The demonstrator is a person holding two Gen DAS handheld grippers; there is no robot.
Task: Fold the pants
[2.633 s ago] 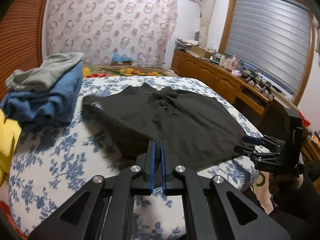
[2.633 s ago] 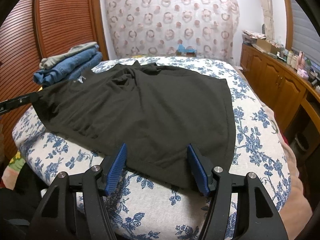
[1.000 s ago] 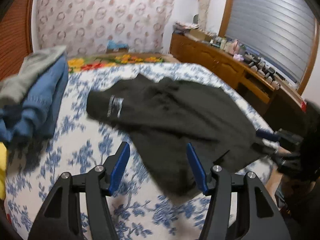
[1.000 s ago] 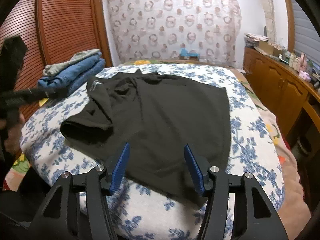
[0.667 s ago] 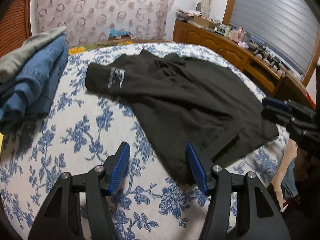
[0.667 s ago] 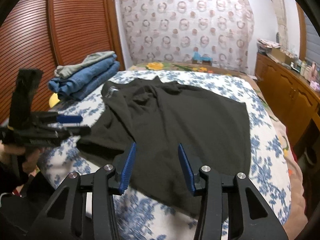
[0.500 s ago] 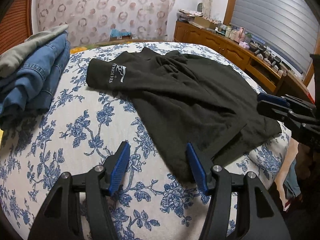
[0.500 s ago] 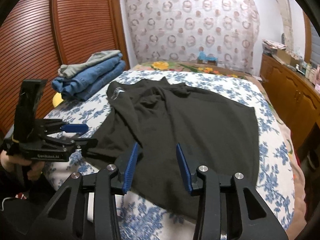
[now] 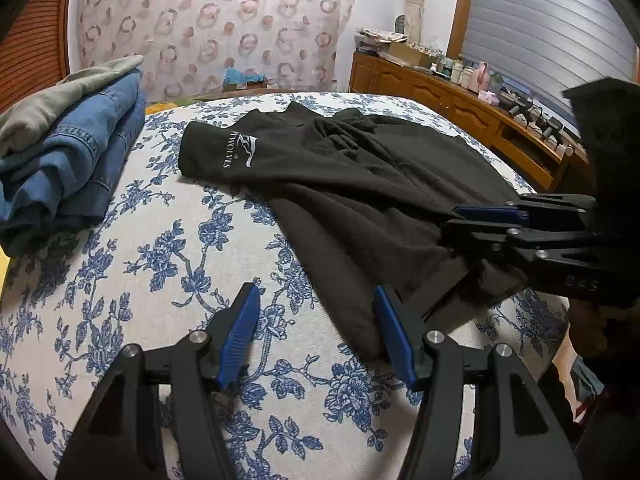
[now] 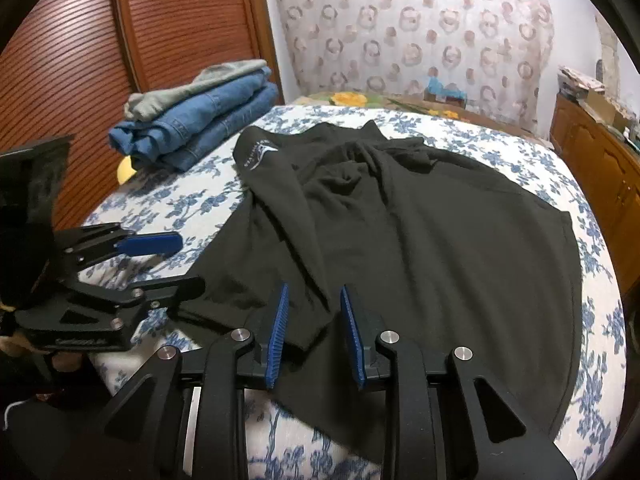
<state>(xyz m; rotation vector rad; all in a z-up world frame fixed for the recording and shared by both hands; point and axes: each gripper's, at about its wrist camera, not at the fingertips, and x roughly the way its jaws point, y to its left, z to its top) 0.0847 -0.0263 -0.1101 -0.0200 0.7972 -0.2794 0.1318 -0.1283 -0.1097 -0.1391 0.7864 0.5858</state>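
The black pants lie on the floral bed with a white logo at the far left; the left side is folded over the middle. They also show in the right wrist view. My left gripper is open, low over the bed, its right finger beside the near folded edge. My right gripper is open, jaws either side of the near cloth edge. The right gripper shows in the left wrist view; the left gripper shows in the right wrist view.
A stack of folded jeans with a grey garment on top lies at the bed's far left, also in the right wrist view. A wooden sideboard with clutter runs along the right. A slatted wooden door stands at the left.
The left gripper opened and let go of the pants' left side, now folded over the middle. The right gripper moved in over the near edge and its jaws narrowed.
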